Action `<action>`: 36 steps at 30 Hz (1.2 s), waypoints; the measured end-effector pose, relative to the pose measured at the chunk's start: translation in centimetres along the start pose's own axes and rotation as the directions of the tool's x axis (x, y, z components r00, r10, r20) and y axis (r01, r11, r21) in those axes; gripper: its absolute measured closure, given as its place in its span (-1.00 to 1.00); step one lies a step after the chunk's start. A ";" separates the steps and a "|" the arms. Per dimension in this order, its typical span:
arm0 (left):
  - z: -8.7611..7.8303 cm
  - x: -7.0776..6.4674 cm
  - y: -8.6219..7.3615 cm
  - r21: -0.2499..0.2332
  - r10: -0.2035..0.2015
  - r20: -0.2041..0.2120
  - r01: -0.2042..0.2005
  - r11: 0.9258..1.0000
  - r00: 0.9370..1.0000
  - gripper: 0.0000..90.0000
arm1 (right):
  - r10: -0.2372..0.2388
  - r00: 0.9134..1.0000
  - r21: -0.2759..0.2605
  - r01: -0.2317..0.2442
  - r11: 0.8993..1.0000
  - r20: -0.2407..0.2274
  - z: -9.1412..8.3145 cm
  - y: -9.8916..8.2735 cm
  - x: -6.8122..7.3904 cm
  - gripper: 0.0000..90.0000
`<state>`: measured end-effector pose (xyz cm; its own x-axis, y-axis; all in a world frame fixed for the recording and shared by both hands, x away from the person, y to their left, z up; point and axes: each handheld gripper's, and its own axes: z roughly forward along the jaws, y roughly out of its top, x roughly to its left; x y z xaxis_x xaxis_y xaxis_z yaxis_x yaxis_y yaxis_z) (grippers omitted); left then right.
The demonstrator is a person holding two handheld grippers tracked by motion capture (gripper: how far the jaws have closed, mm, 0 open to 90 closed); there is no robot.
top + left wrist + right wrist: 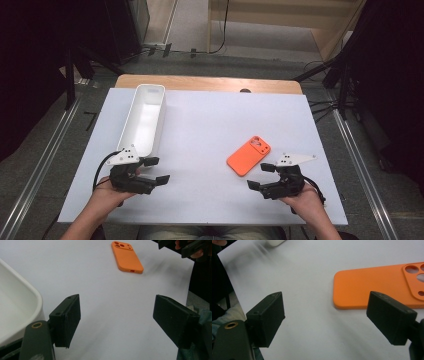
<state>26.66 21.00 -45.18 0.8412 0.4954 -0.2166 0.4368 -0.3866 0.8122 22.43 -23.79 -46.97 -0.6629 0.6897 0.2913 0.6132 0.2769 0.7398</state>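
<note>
With both jaws spread and empty, slide the right gripper (261, 176) squarely across the phone case (248, 155) edges before closing, left gripper (156, 170) idle beside the tray (145, 117).

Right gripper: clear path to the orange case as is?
Probably yes. The right gripper is open beside the case, with bare table between them; the bin sits far off.

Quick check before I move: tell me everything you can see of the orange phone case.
The orange phone case lies flat on the white table sheet, back up, camera cut-outs at its far end and a small slot in its near edge. It looks like smooth matte silicone or plastic, with rounded corners. Nothing touches it: the right gripper sits open just short of it, and the white bin is well to its left.
</note>
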 end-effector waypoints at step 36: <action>-0.2 0.1 0.1 0.007 0.002 0.009 -0.002 1.000 1.000 -0.51 | 0.028 1.000 0.008 -0.027 1.000 -0.008 0.0 -0.1 -0.4 -0.69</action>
<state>26.72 21.13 -45.03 0.8449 0.4877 -0.2199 0.4375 -0.3932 0.8087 22.62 -24.03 -47.17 -0.6494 0.6913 0.3167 0.6346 0.2633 0.7266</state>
